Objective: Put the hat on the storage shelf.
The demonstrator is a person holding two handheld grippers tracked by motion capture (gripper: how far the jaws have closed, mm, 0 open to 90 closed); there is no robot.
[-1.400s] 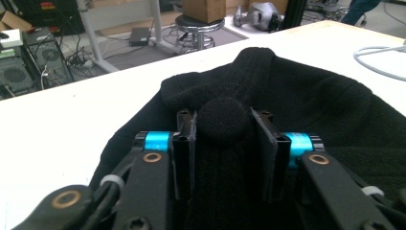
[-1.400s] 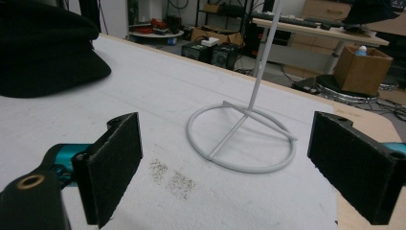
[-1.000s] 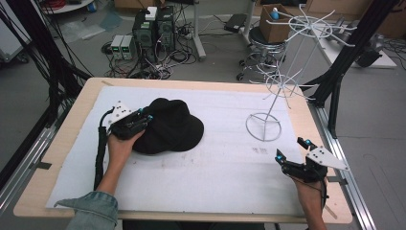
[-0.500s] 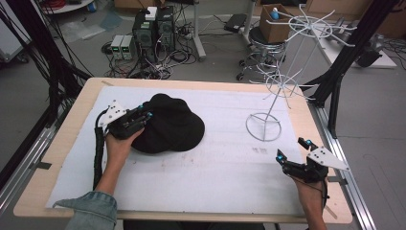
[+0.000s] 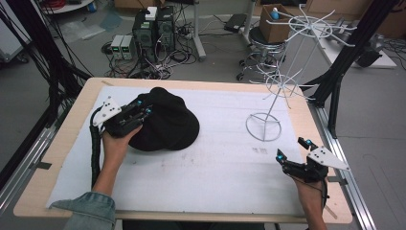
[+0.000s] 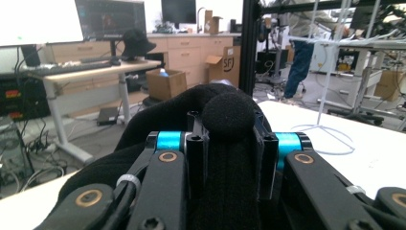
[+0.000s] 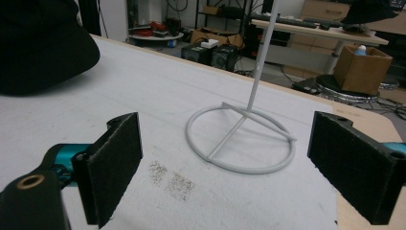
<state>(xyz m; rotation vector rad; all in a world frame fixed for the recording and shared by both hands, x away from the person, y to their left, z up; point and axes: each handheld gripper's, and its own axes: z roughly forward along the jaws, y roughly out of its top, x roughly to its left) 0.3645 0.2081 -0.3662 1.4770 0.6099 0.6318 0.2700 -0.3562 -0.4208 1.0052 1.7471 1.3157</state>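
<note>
A black hat (image 5: 170, 127) lies on the white mat (image 5: 215, 167) at the table's left half. My left gripper (image 5: 143, 111) comes at it from the left and is shut on the hat's near-left edge. In the left gripper view a fold of the black hat fabric (image 6: 229, 112) is pinched between the jaws of the left gripper (image 6: 229, 143). A white wire stand (image 5: 264, 125) with spoked hanging arms stands at the right on its ring base (image 7: 239, 143). Near the table's right front corner my right gripper (image 5: 292, 148) is open and holds nothing, its pads (image 7: 115, 167) wide apart and facing the ring base.
The wooden table edge (image 5: 57, 143) borders the mat on all sides. A small grey smudge (image 5: 260, 150) marks the mat in front of the stand. Black frame posts (image 5: 335, 81) rise at the table's right, with computers and cables (image 5: 148, 33) on the floor beyond.
My left gripper has risen a little with the hat's edge in it, and the hat has bunched up slightly. The right gripper has stayed where it was.
</note>
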